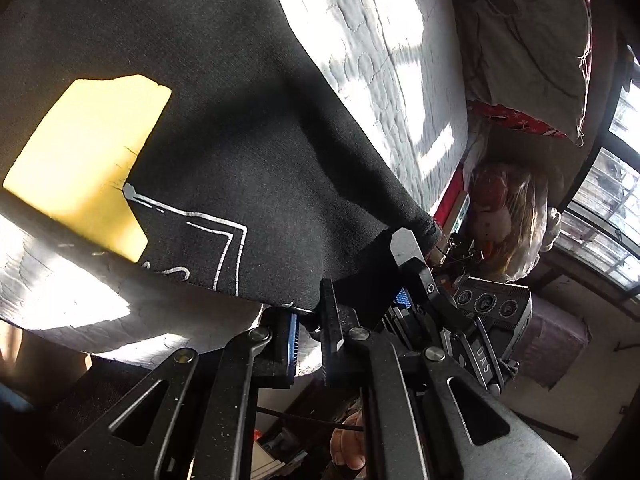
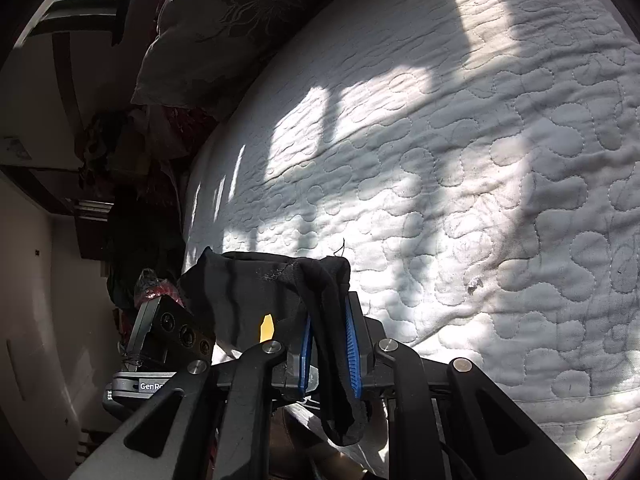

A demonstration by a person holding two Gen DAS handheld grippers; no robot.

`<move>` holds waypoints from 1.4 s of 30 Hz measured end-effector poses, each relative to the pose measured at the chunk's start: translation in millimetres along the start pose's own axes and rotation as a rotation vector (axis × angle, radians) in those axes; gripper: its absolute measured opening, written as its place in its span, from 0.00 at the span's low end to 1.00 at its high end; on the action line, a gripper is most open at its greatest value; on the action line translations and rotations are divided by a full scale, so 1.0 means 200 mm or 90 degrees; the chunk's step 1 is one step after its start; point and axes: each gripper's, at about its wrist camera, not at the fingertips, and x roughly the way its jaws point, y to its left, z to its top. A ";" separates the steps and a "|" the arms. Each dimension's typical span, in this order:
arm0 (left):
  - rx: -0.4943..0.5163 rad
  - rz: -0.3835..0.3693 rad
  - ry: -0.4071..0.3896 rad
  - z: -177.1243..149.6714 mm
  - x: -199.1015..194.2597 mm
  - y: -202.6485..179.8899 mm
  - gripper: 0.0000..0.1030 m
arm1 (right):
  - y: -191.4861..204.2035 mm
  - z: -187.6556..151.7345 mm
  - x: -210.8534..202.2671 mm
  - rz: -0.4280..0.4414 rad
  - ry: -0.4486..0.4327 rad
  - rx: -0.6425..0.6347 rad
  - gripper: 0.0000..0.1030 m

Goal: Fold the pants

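Black pants [image 1: 200,140] with a yellow patch [image 1: 88,160] and white line print stretch across a white quilted mattress [image 1: 380,60]. My left gripper [image 1: 311,316] is shut on the near hem edge, blue pads pinching the cloth. One finger [image 1: 408,252] of the right gripper shows just to the right, at the hem's other corner. In the right wrist view my right gripper [image 2: 328,320] is shut on a bunched fold of the black pants [image 2: 256,292], which drapes between and below its blue pads. The left gripper's body [image 2: 176,328] sits close on the left.
A floral pillow [image 2: 224,20] lies at the head of the mattress [image 2: 460,160]. A plastic bag with soft items [image 1: 504,216] sits beside the bed near barred windows [image 1: 612,200]. A person's fingers [image 1: 348,440] show under the left gripper.
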 end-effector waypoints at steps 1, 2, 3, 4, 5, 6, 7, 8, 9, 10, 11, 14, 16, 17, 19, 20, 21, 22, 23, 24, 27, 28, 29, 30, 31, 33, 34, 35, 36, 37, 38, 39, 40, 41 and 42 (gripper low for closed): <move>-0.001 -0.006 0.000 0.00 -0.02 0.00 0.06 | 0.02 -0.01 0.00 -0.002 -0.002 0.000 0.14; -0.003 -0.013 0.001 0.00 -0.04 0.01 0.06 | 0.04 -0.01 0.00 -0.004 -0.004 0.000 0.14; -0.005 -0.020 -0.001 0.00 -0.06 0.02 0.06 | 0.06 -0.02 -0.01 -0.006 -0.007 0.000 0.14; -0.006 -0.027 -0.002 0.01 -0.09 0.02 0.06 | 0.07 -0.02 -0.01 -0.008 -0.010 0.000 0.14; -0.006 -0.034 -0.005 0.01 -0.12 0.03 0.06 | 0.10 -0.02 -0.01 -0.008 -0.011 -0.001 0.14; -0.006 -0.041 -0.009 0.01 -0.16 0.05 0.06 | 0.12 -0.02 0.00 -0.009 -0.013 -0.001 0.14; -0.007 -0.048 -0.013 0.02 -0.18 0.05 0.06 | 0.15 -0.02 0.00 -0.010 -0.015 -0.003 0.14; -0.011 -0.057 -0.017 0.03 -0.22 0.07 0.06 | 0.17 -0.02 0.01 -0.009 -0.016 -0.005 0.14; -0.017 -0.064 -0.020 0.04 -0.25 0.09 0.06 | 0.20 -0.02 0.02 -0.007 -0.016 -0.007 0.14; -0.021 -0.071 -0.024 0.05 -0.28 0.11 0.06 | 0.23 -0.02 0.03 -0.006 -0.017 -0.009 0.14; -0.025 -0.076 -0.029 0.06 -0.31 0.13 0.06 | 0.26 -0.02 0.04 -0.005 -0.016 -0.011 0.15; -0.043 -0.094 -0.039 0.10 -0.39 0.22 0.06 | 0.36 -0.02 0.10 -0.003 -0.010 -0.022 0.15; -0.059 -0.104 -0.044 0.13 -0.44 0.28 0.06 | 0.42 -0.02 0.16 -0.003 -0.003 -0.027 0.15; -0.067 -0.110 -0.047 0.15 -0.47 0.31 0.06 | 0.45 -0.02 0.20 0.001 0.003 -0.027 0.15; -0.084 -0.123 -0.051 0.18 -0.52 0.36 0.06 | 0.51 -0.03 0.27 -0.001 0.011 -0.032 0.15; -0.092 -0.129 -0.054 0.19 -0.55 0.39 0.06 | 0.54 -0.03 0.31 0.001 0.015 -0.033 0.15; -0.099 -0.135 -0.057 0.21 -0.58 0.42 0.06 | 0.56 -0.03 0.35 0.001 0.019 -0.031 0.15; -0.107 -0.141 -0.060 0.23 -0.60 0.45 0.06 | 0.58 -0.02 0.39 0.002 0.023 -0.030 0.16; -0.116 -0.147 -0.062 0.25 -0.63 0.48 0.06 | 0.60 -0.02 0.42 0.003 0.028 -0.030 0.16; -0.125 -0.153 -0.065 0.26 -0.65 0.51 0.06 | 0.63 -0.02 0.46 0.002 0.031 -0.029 0.17; -0.143 -0.155 -0.080 0.32 -0.71 0.59 0.06 | 0.68 -0.02 0.57 0.009 0.044 -0.021 0.18; -0.147 -0.153 -0.085 0.33 -0.73 0.62 0.06 | 0.69 -0.02 0.61 0.010 0.048 -0.019 0.18; -0.151 -0.148 -0.087 0.34 -0.74 0.64 0.06 | 0.71 -0.02 0.65 0.009 0.053 -0.017 0.18; -0.156 -0.140 -0.090 0.35 -0.75 0.66 0.06 | 0.71 -0.02 0.69 0.008 0.057 -0.014 0.18; -0.158 -0.136 -0.092 0.36 -0.75 0.68 0.07 | 0.72 -0.02 0.73 0.006 0.062 -0.010 0.18; -0.166 -0.101 -0.104 0.37 -0.77 0.72 0.07 | 0.72 -0.03 0.81 -0.001 0.075 -0.003 0.22; -0.167 -0.093 -0.108 0.37 -0.78 0.74 0.10 | 0.72 -0.04 0.84 -0.007 0.078 0.001 0.26; -0.167 -0.093 -0.105 0.37 -0.78 0.75 0.12 | 0.71 -0.04 0.87 -0.010 0.082 0.005 0.30; -0.173 -0.098 -0.099 0.37 -0.78 0.77 0.12 | 0.71 -0.05 0.89 -0.012 0.084 0.009 0.31; -0.177 -0.102 -0.094 0.36 -0.79 0.79 0.12 | 0.71 -0.05 0.90 -0.016 0.082 0.012 0.32; -0.175 -0.098 -0.094 0.36 -0.81 0.80 0.12 | 0.71 -0.06 0.90 -0.018 0.078 0.013 0.32; -0.167 -0.088 -0.101 0.35 -0.84 0.81 0.12 | 0.72 -0.06 0.89 -0.018 0.076 0.012 0.33; -0.156 -0.081 -0.114 0.34 -0.87 0.80 0.12 | 0.72 -0.07 0.87 -0.017 0.074 0.009 0.37; -0.145 -0.072 -0.127 0.32 -0.90 0.79 0.12 | 0.73 -0.08 0.85 -0.012 0.067 0.005 0.44; -0.133 -0.065 -0.142 0.31 -0.94 0.79 0.12 | 0.74 -0.09 0.81 -0.006 0.057 0.000 0.49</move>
